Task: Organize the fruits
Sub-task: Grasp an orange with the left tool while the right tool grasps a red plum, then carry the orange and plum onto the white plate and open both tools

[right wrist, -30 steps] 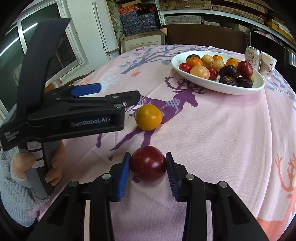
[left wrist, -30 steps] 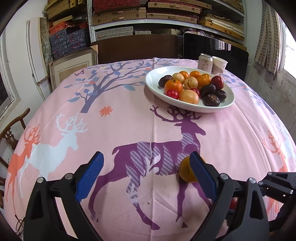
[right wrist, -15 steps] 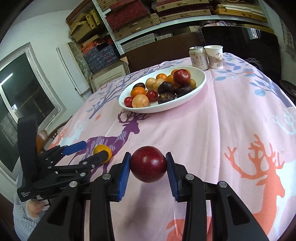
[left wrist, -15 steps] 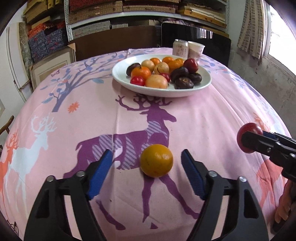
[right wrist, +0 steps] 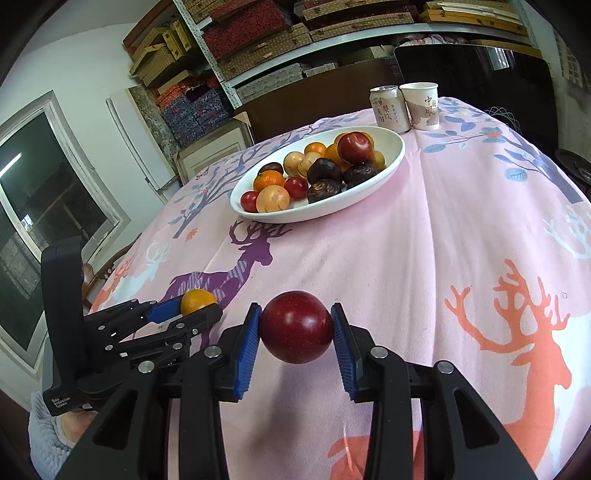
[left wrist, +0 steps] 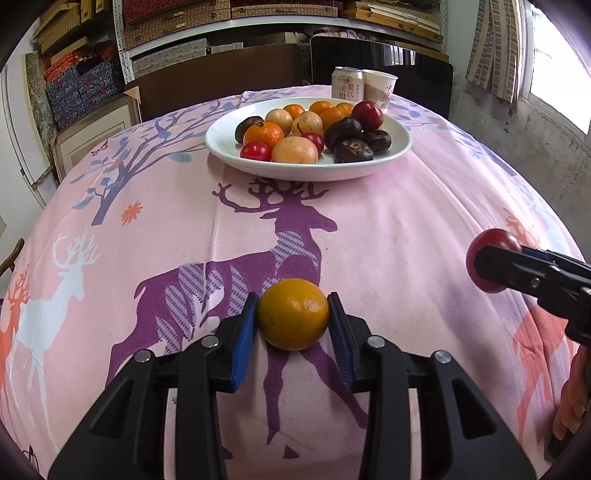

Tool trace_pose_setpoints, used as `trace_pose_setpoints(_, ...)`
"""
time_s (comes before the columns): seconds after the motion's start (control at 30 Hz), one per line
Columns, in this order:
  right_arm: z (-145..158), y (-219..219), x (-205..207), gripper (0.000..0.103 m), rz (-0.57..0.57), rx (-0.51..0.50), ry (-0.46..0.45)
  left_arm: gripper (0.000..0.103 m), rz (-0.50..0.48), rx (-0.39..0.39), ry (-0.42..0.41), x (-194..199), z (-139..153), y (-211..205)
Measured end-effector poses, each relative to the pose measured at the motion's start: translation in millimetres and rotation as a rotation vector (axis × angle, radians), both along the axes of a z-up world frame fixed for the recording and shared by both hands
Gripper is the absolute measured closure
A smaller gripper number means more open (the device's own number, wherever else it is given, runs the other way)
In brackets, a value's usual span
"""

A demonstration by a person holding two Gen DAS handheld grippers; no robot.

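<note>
Left wrist view: white plate (left wrist: 397, 146) upper centre, piled w/ mixed fruit, oranges, red and dark ones. Can (left wrist: 346, 84) and paper cup (left wrist: 380, 85) just behind it, touching each other. Pink deer-print tabletop (left wrist: 406, 229) otherwise bare between plate and gripper, nothing in the way. Left gripper (left wrist: 292, 321) lower centre; jaws have just been closing, now narrow w/ blue pads pressed on both sides of the orange (left wrist: 292, 314), which sits on the cloth. Right gripper (left wrist: 491, 266) enters at right edge, clamping a red plum (left wrist: 489, 242) off the cloth.

Right wrist view: same plate (right wrist: 391, 158) upper centre, can (right wrist: 386, 109) and cup (right wrist: 423, 105) behind at upper right. Shelves w/ boxes (right wrist: 258, 33) at top, window (right wrist: 44, 206) at left. Right gripper (right wrist: 295, 328) lower centre, narrow, pads tight on the red plum (right wrist: 296, 326), held above the tabletop (right wrist: 443, 240). Left gripper (right wrist: 195, 308) at lower left, closed on the orange (right wrist: 196, 301); hand (right wrist: 79, 422) in grey sleeve below it.
</note>
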State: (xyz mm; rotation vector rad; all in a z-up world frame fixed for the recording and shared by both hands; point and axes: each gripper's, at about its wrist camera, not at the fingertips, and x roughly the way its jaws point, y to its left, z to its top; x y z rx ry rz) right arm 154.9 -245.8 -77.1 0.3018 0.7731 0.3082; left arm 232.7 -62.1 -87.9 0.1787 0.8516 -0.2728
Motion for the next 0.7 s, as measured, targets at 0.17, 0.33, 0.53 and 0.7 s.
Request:
trace_pose_setpoints(0.17, 0, 0, 0, 0.064, 0.000, -0.001, -0.001, 0.066, 0.008, 0.009, -0.039, -5, 5, 0)
trace_pose_setpoints(0.33, 0, 0, 0, 0.064, 0.001, -0.001, -0.001, 0.066, 0.015, 0.021, -0.079, -10, 12, 0)
trace_pose_setpoints(0.53, -1, 1, 0, 0.064, 0.001, 0.000, -0.003, 0.066, 0.025, 0.024, -0.114, -14, 20, 2)
trace_pose_setpoints(0.7, 3, 0, 0, 0.064, 0.007, 0.031, -0.007, 0.066, 0.033, 0.020, -0.133, -11, 28, 5)
